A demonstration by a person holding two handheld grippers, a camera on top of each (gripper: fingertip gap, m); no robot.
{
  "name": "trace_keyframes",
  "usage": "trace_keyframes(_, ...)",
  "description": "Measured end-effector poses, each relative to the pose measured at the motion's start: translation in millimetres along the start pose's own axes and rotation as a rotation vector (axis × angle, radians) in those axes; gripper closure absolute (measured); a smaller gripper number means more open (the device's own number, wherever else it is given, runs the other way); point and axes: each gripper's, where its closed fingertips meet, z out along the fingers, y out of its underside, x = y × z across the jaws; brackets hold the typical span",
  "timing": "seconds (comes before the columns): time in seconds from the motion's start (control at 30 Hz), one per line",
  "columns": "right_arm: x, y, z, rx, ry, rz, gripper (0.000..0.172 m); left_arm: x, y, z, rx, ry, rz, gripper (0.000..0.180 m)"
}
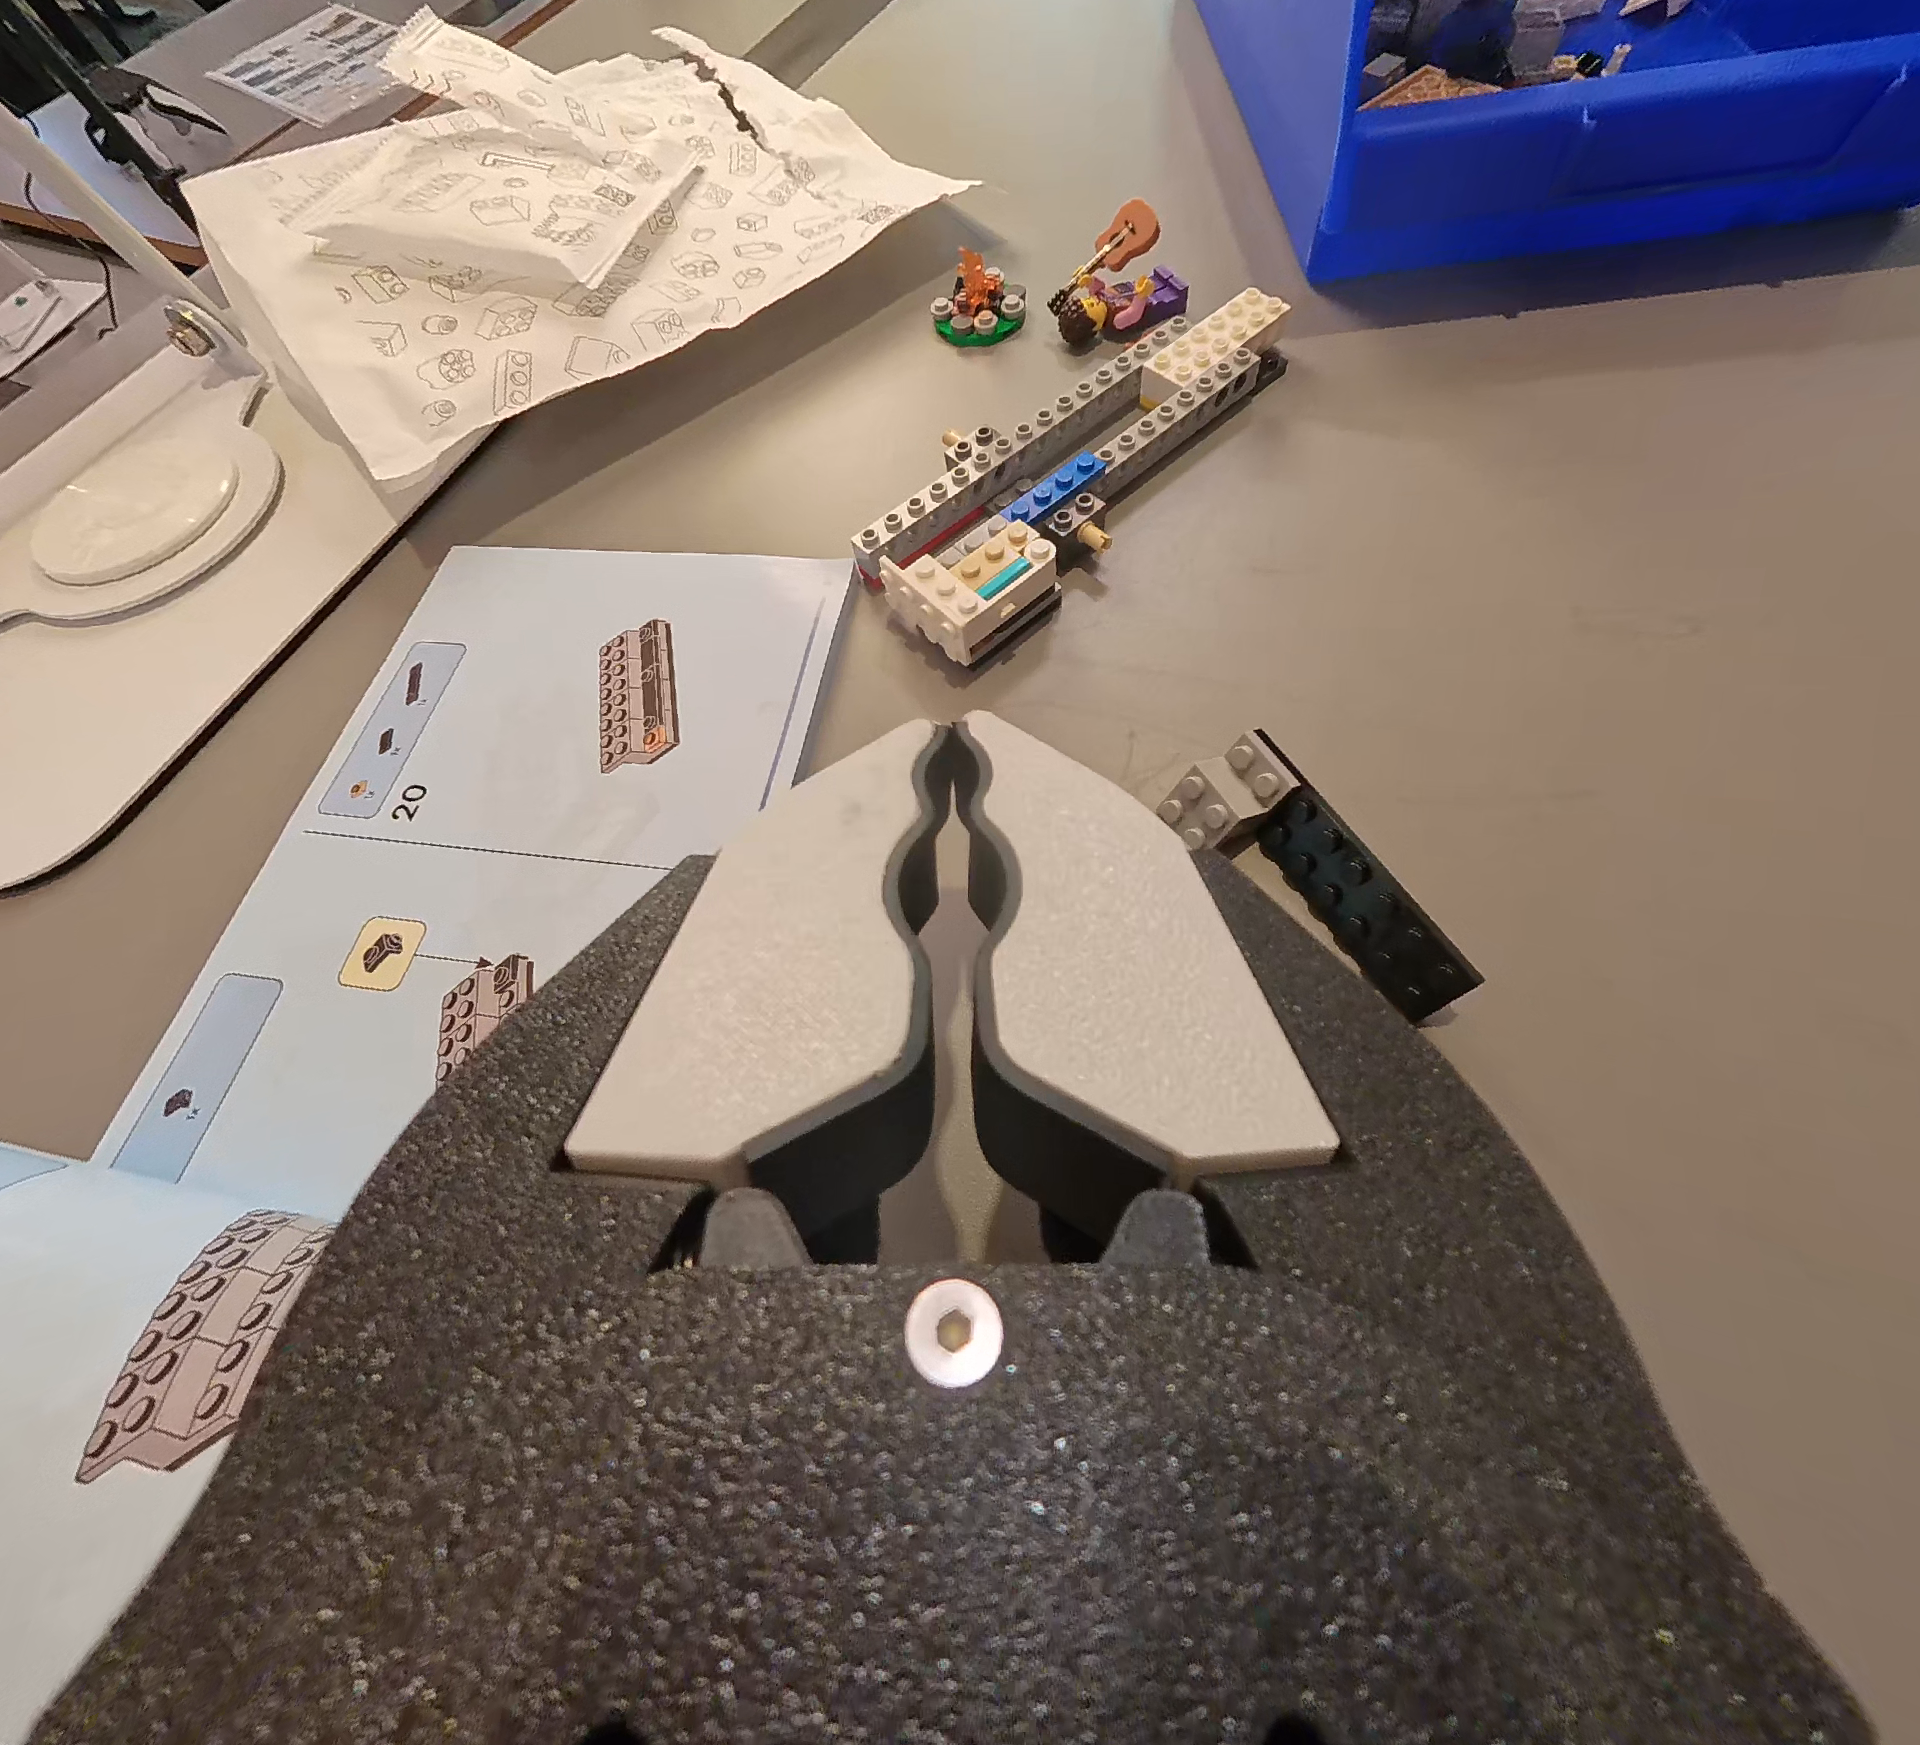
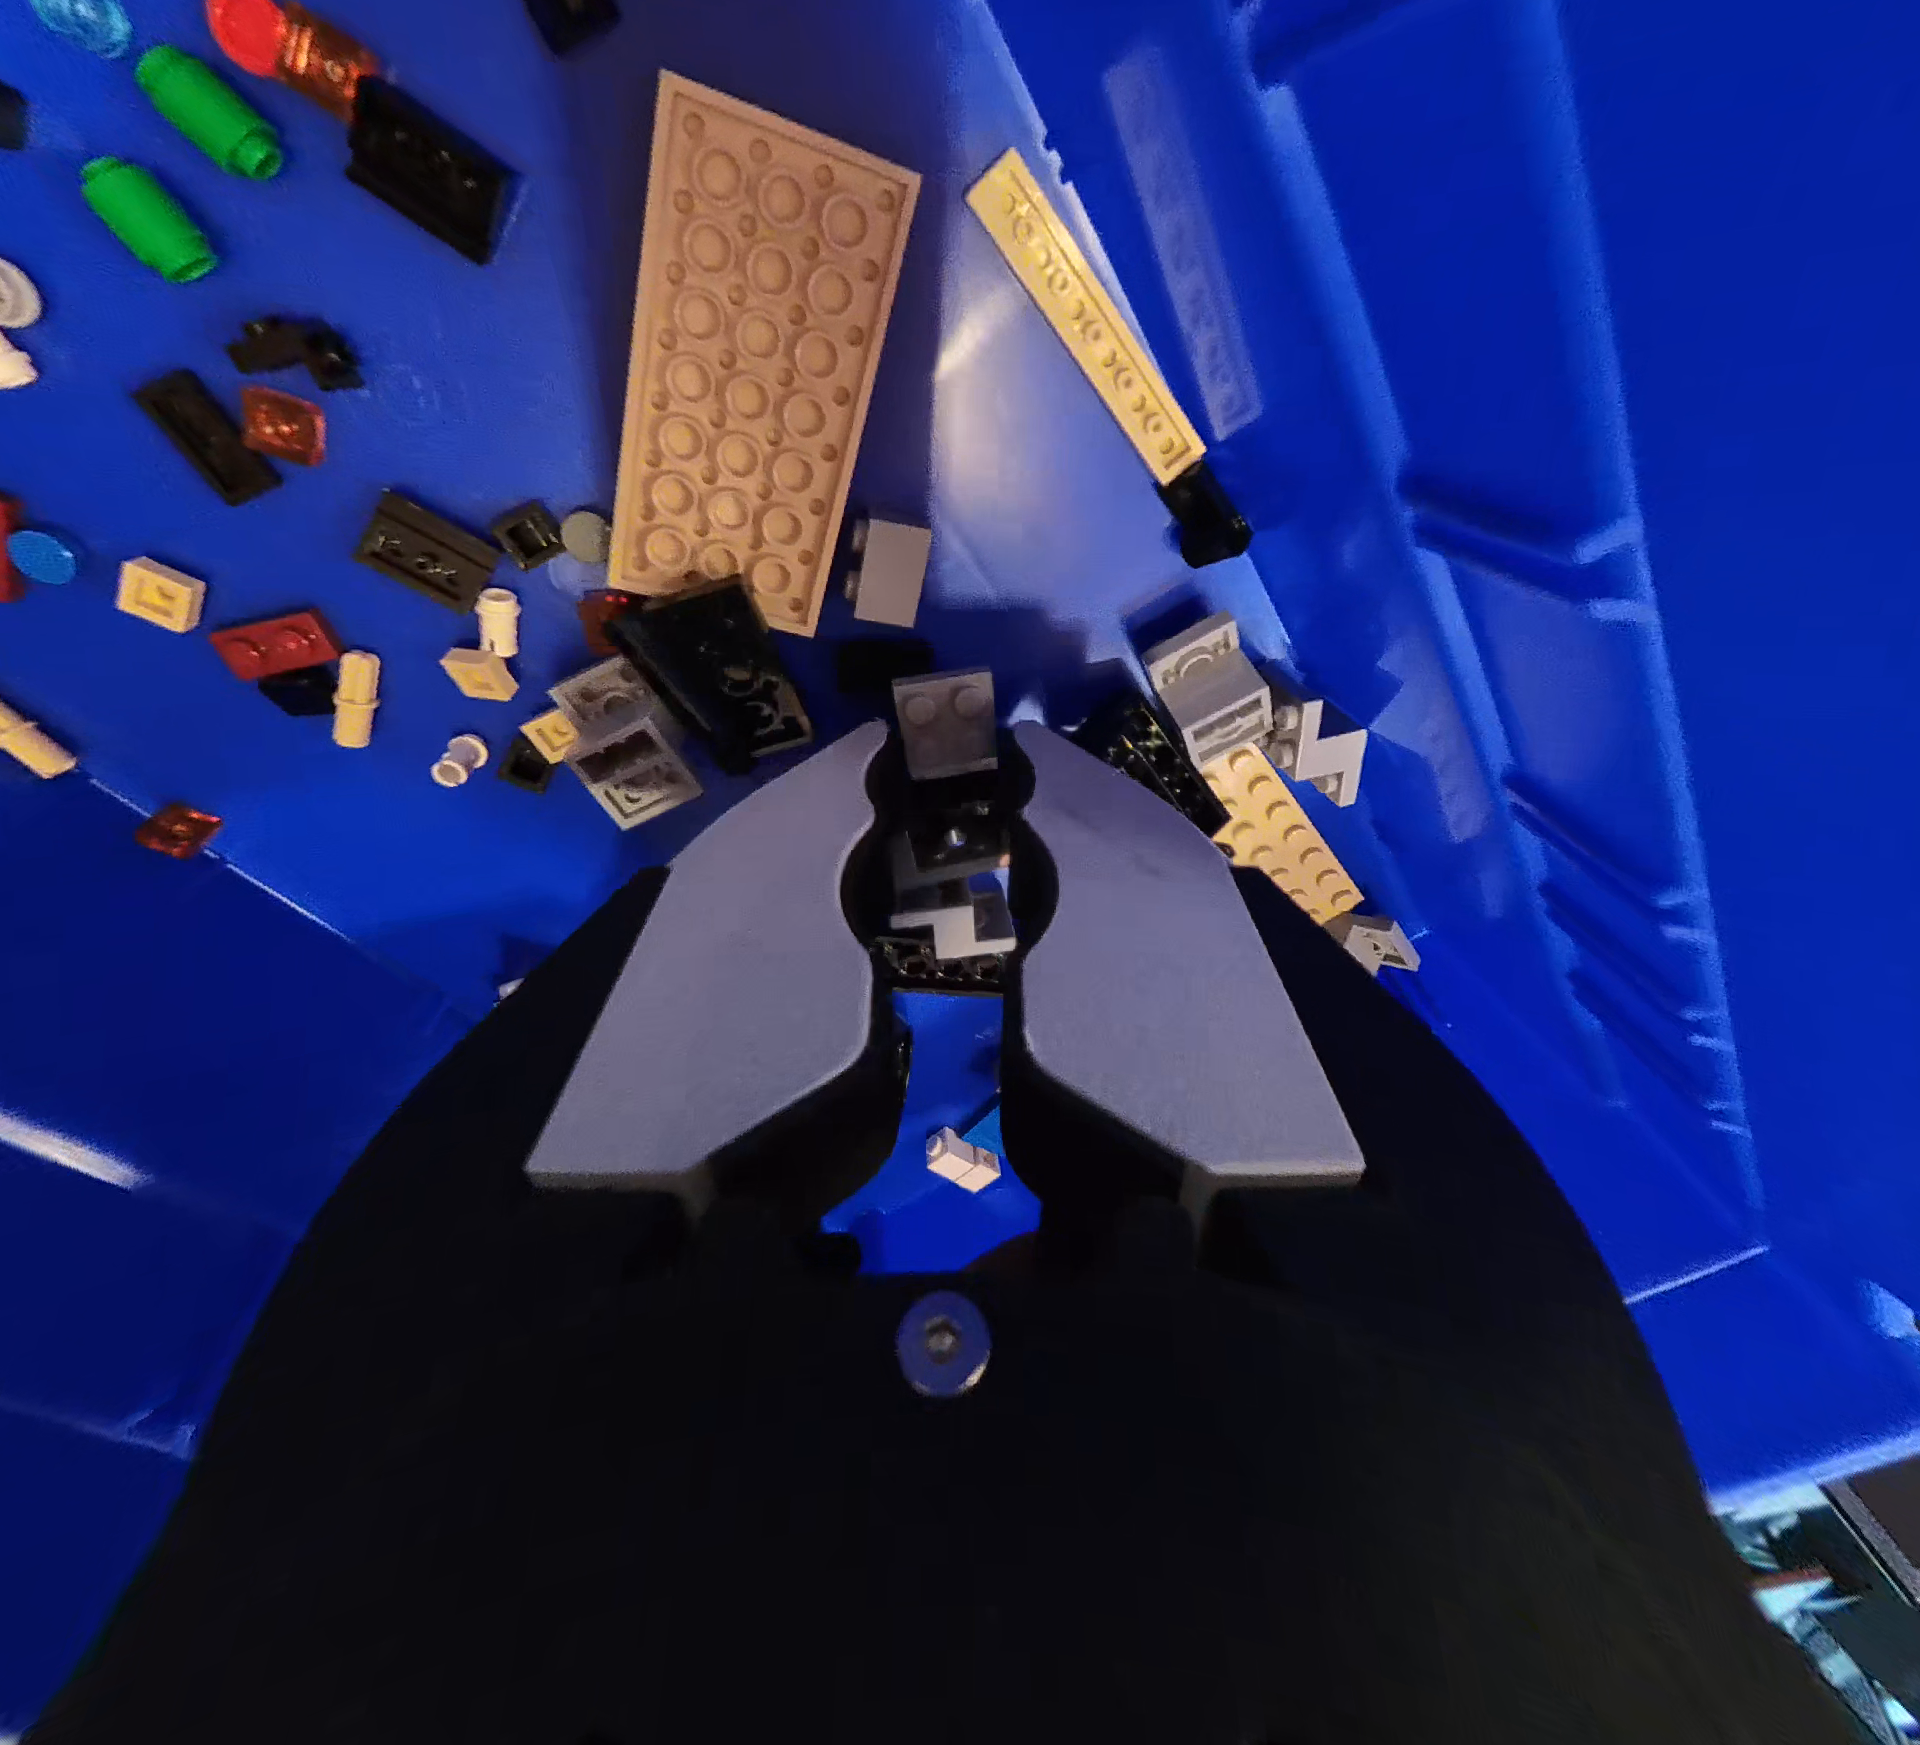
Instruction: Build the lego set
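Right wrist view: deep inside blue plastic bin [image 2: 1455,345], glossy ribbed walls, floor strewn with small bricks. Largest piece tan studded plate [image 2: 758,355], flat, underside up. Right gripper [image 2: 948,750] clamped on small grey 2x2 brick [image 2: 943,721], matte, square, pads against both sides. Judged best lifted straight, squeeze kept even so brick stays square. Left gripper [image 1: 954,731] clenched on nothing, above grey table [image 1: 1558,656], near black studded plate [image 1: 1361,906] and instruction booklet [image 1: 520,760].

An office-like workroom — grey desks [image 1: 1558,656] in rows, a building-brick booklet [image 1: 540,760], torn paper bags [image 1: 540,241], a blue parts bin [image 1: 1610,157] — more desks behind.
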Motion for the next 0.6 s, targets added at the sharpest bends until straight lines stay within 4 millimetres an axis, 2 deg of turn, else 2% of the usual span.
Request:
trace_keyframes(0.13,5.4,-7.5,-24.6,0.055,0.041,0.051,0.155,-0.5,-0.6,-0.5,0.006,0.002,-0.006,0.180)
trace_keyframes(0.2,4.5,-27.7,-49.1,0.110,0.084,0.089,0.155,-1.3,-1.3,-1.1,0.012,0.000,-0.011,0.180)
trace_keyframes(0.3,-19.1,-91.2,-92.9,0.227,0.122,0.129,0.155,-1.9,-3.3,-3.6,0.032,0.002,-0.021,0.180)
trace_keyframes(0.37,-49.8,-142.5,-109.8,0.281,0.104,0.177,0.155,0.9,-0.7,-4.9,0.020,0.028,-0.035,0.180)
trace_keyframes(0.43,-88.3,-195.9,-109.6,0.330,0.048,0.222,0.155,3.6,1.5,-6.3,0.011,0.045,-0.037,0.180)
trace_keyframes(0.47,-106.8,-220.7,-102.2,0.349,0.022,0.237,0.155,3.9,0.7,-7.2,0.018,0.046,-0.036,0.180)
trace_keyframes(0.53,-137.1,-259.0,-74.8,0.349,-0.023,0.255,0.155,3.3,-0.6,-8.6,0.030,0.052,-0.046,0.180)
trace_keyframes(0.6,-153.7,-284.3,-44.2,0.357,-0.054,0.293,0.155,2.0,-2.5,-10.7,0.049,0.056,-0.062,0.180)
